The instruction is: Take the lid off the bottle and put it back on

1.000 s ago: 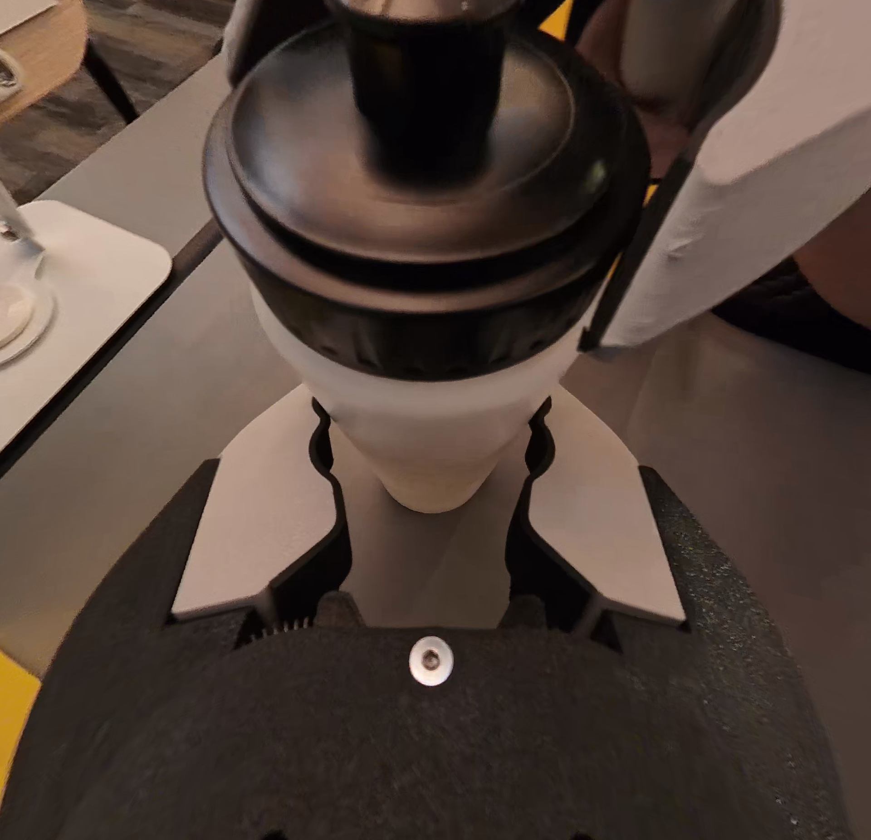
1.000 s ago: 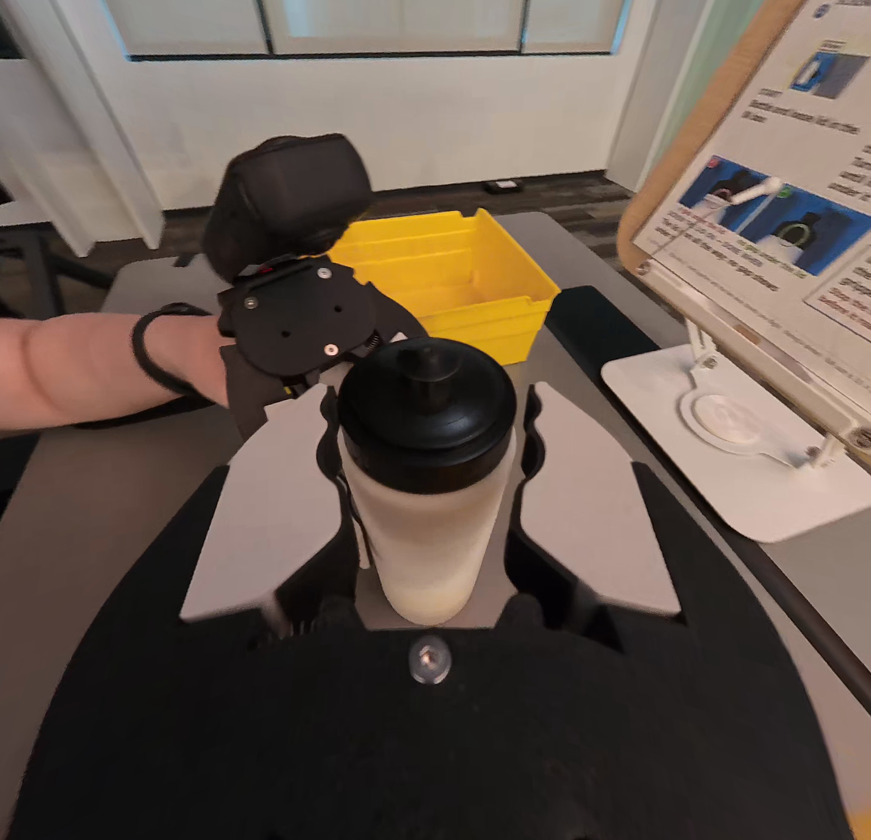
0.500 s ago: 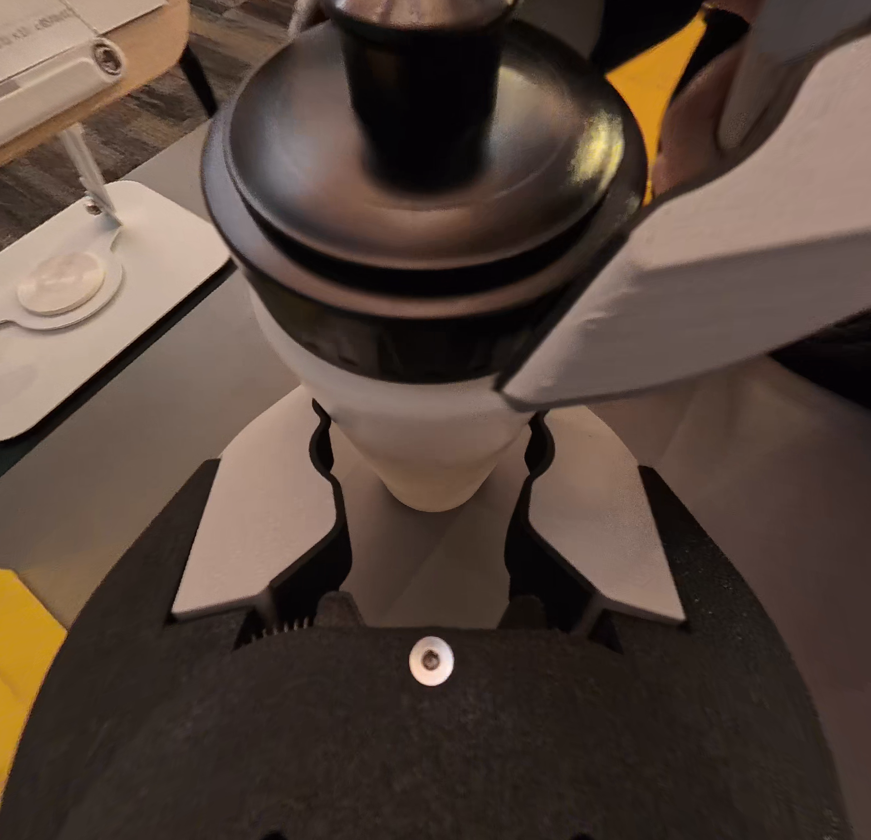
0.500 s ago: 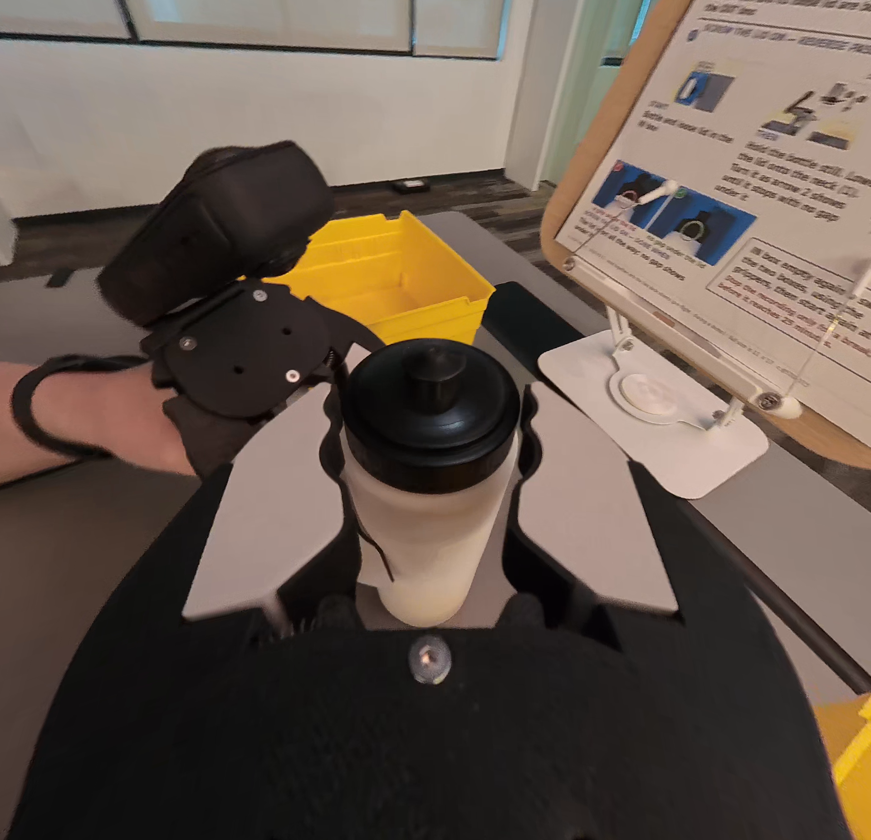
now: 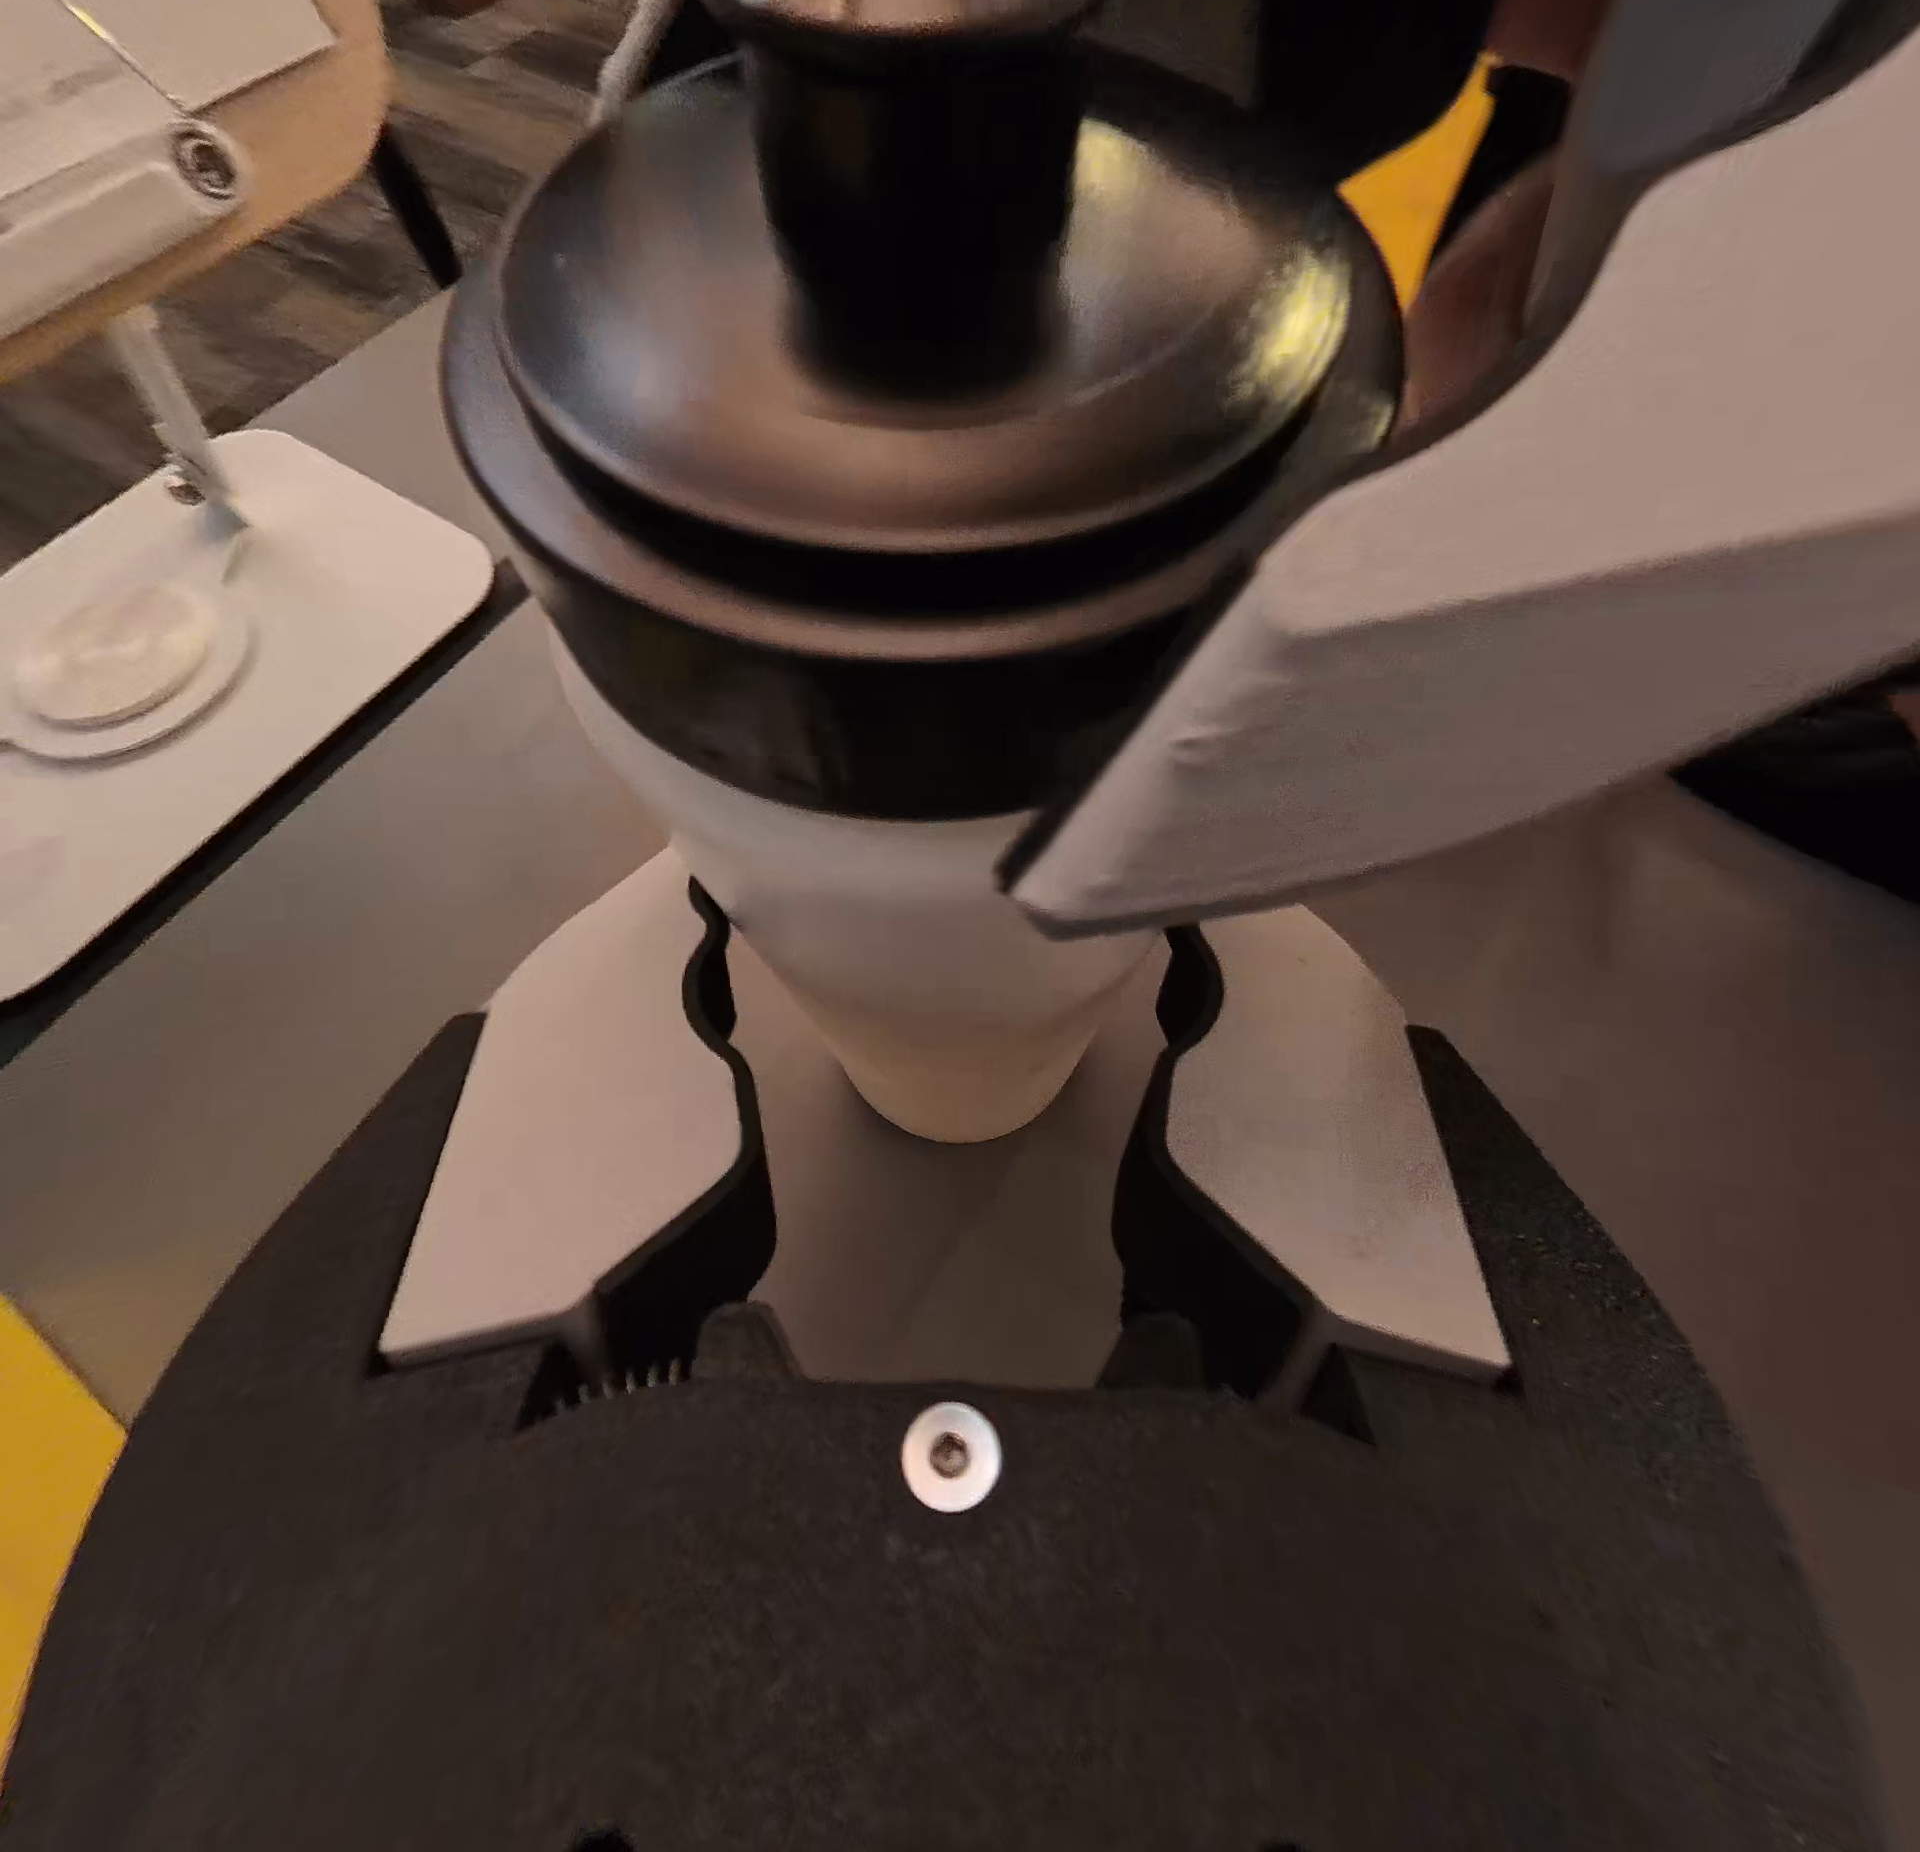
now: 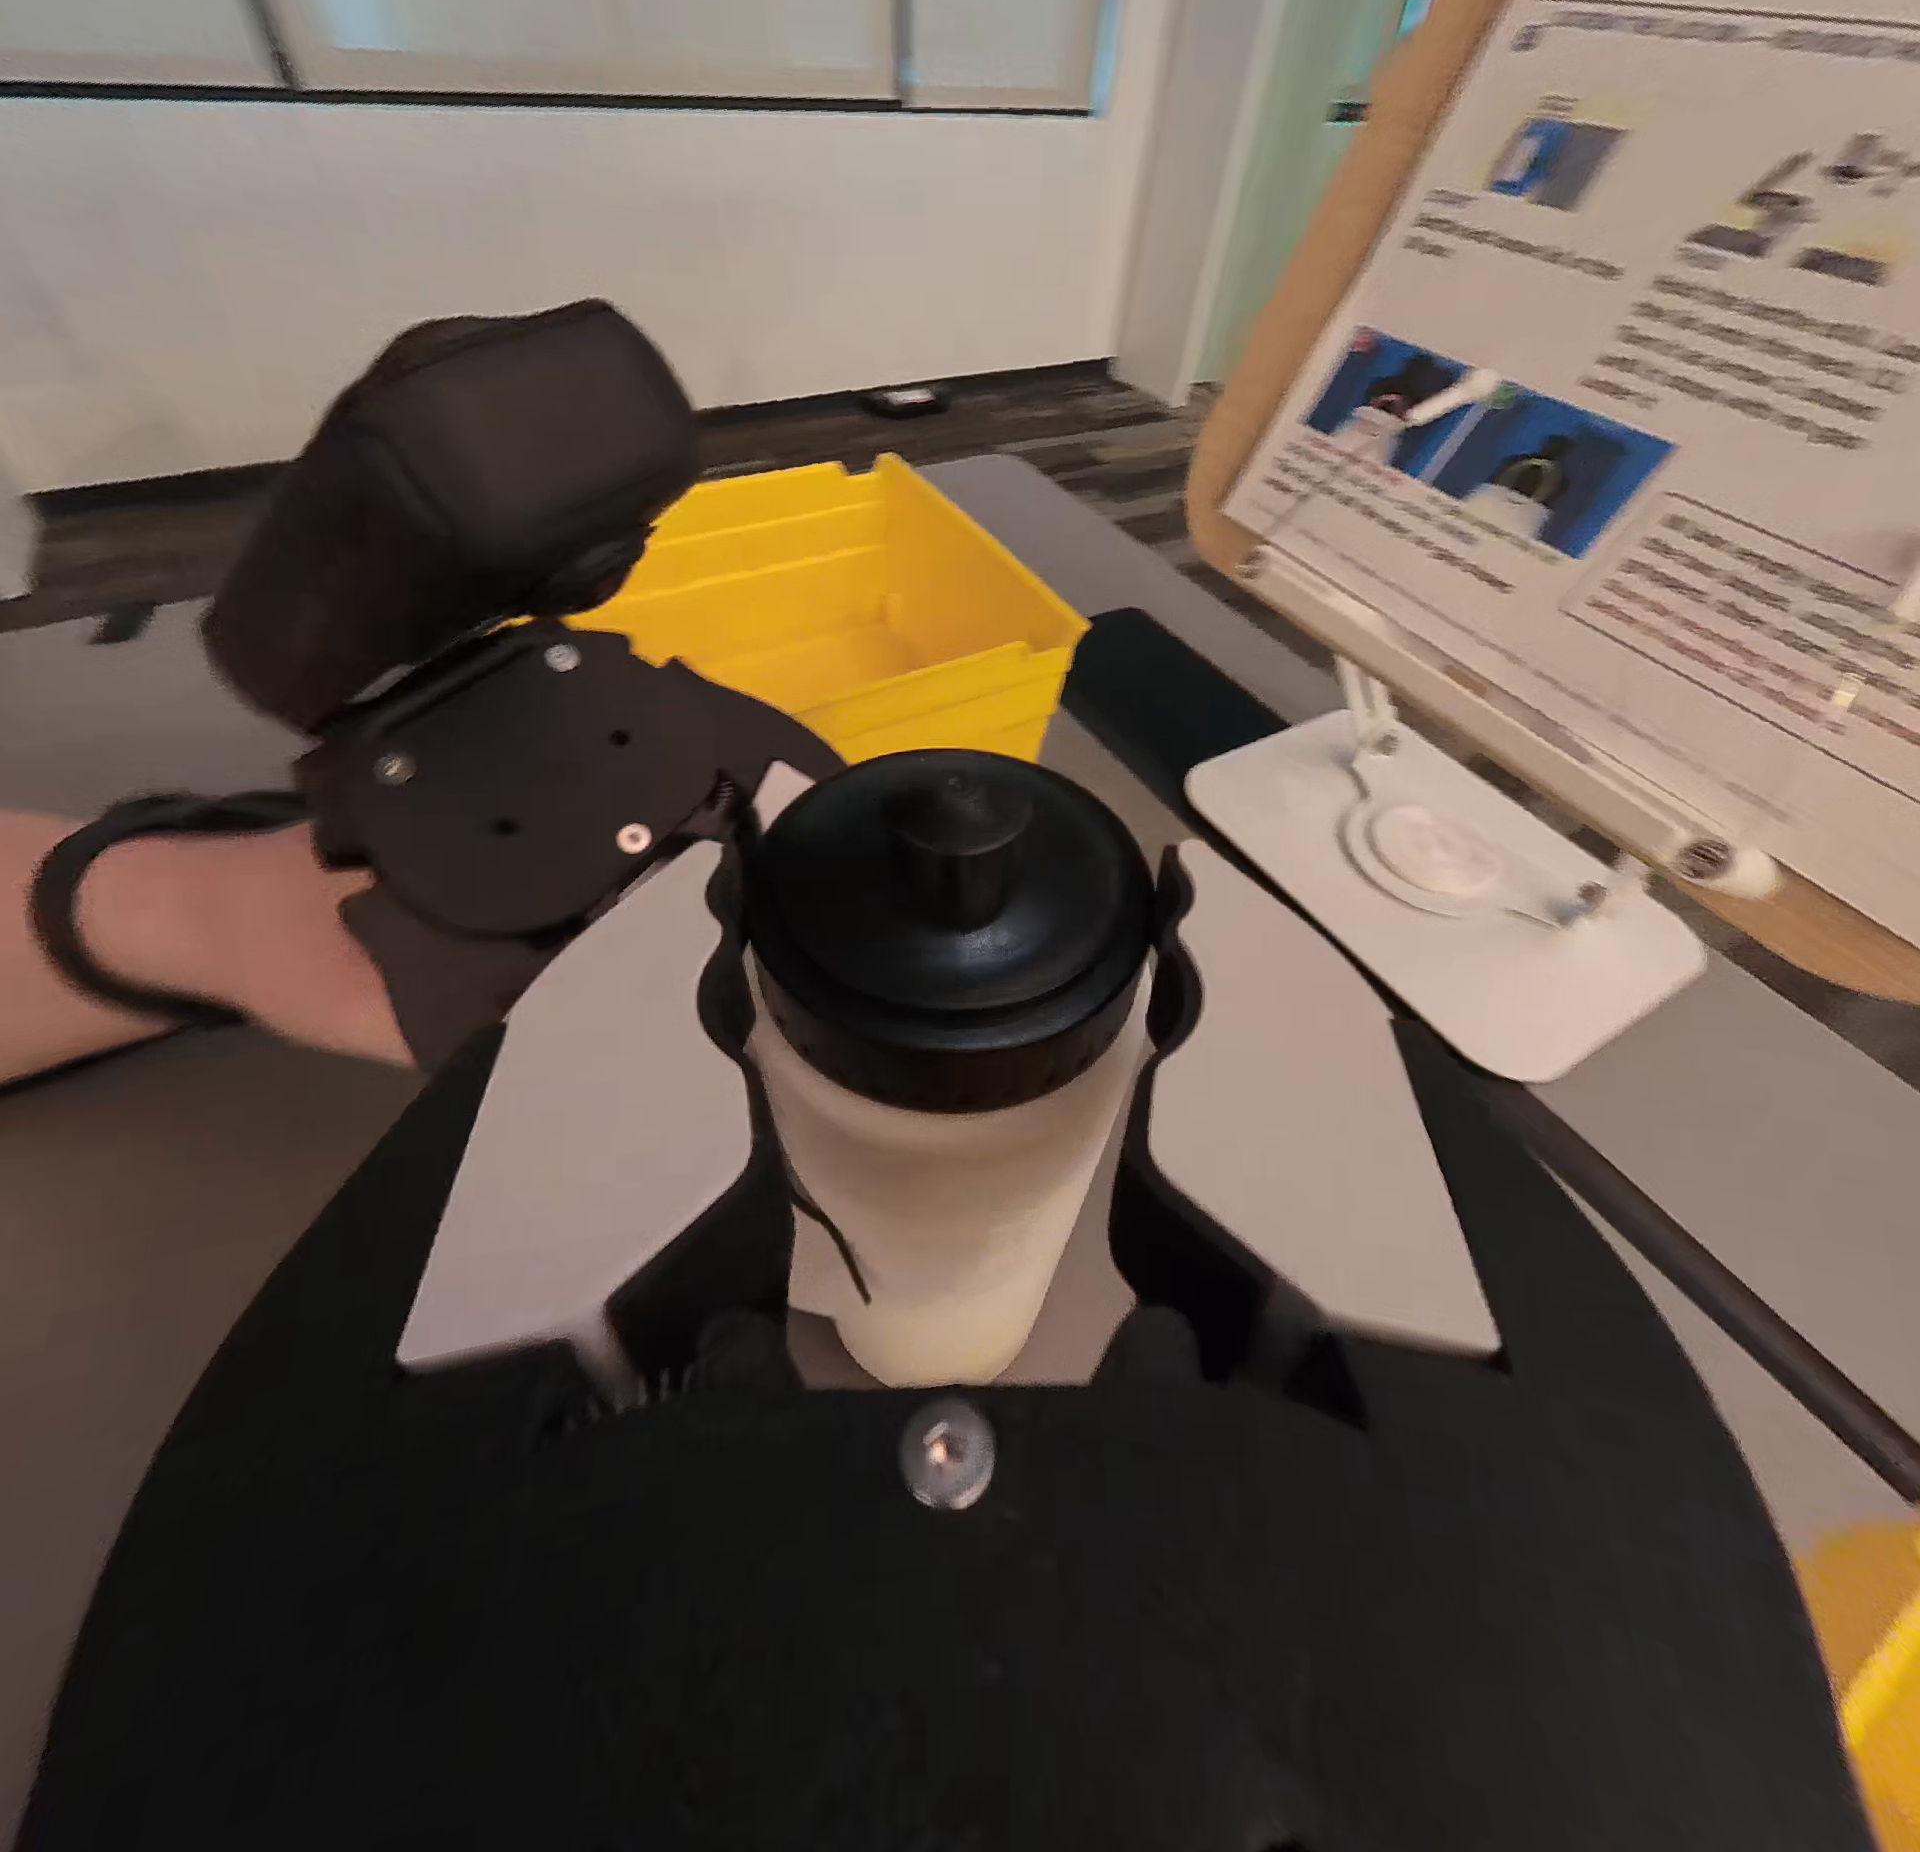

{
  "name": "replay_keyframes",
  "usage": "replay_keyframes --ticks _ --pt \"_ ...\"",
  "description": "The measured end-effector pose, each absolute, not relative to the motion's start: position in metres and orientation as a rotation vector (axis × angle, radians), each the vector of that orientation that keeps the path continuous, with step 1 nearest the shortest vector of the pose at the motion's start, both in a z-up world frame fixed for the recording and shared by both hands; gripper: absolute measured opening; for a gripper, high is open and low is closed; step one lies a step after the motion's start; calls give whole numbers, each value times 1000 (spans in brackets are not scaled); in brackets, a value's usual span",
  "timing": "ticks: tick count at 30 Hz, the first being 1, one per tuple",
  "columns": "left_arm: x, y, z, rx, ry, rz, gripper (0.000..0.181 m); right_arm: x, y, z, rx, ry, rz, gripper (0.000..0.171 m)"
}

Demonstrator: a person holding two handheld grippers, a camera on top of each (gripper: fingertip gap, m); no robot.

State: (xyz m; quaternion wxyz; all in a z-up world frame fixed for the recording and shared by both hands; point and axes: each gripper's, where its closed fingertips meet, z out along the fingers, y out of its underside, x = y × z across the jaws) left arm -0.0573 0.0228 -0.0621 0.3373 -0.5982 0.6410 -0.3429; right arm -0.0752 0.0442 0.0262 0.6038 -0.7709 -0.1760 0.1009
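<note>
Standing on the grey table (image 6: pixel 1714 1127) well in from its edges, I see the white bottle (image 6: pixel 940 1210); my left gripper (image 5: pixel 951 981) clamps its lower body; my right gripper (image 6: pixel 945 929) is closed on the black lid (image 6: pixel 948 919), still screwed on.

The bottle (image 6: pixel 935 1220) stands hemmed in on the desk (image 6: pixel 156 1231). The right gripper (image 6: pixel 951 971) has its jaws on either side of the lid (image 6: pixel 951 929), and the left gripper (image 6: pixel 540 794) crowds in from the left, its jaws flanking the bottle lower down. Behind it a yellow bin (image 6: pixel 873 618) blocks the far side, with a black pad (image 6: pixel 1153 690) beside it. To the right, a white stand base (image 6: pixel 1455 898) and its tilted board (image 6: pixel 1621 348) close off that flank. Bare desk lies open at the near left.
</note>
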Motion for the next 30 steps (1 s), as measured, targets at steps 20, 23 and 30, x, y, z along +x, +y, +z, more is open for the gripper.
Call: replay_keyframes --ticks 20,23,30 --pt "-59 17 -63 -1546 1724 -898 81 -78 40 29 -1772 -460 304 77" --pt "-60 22 -63 -1581 1687 -873 81 -76 46 30 -1756 -346 220 77" --pt "-63 6 -63 -1487 1840 -949 81 -85 31 29 -1732 -607 358 77"
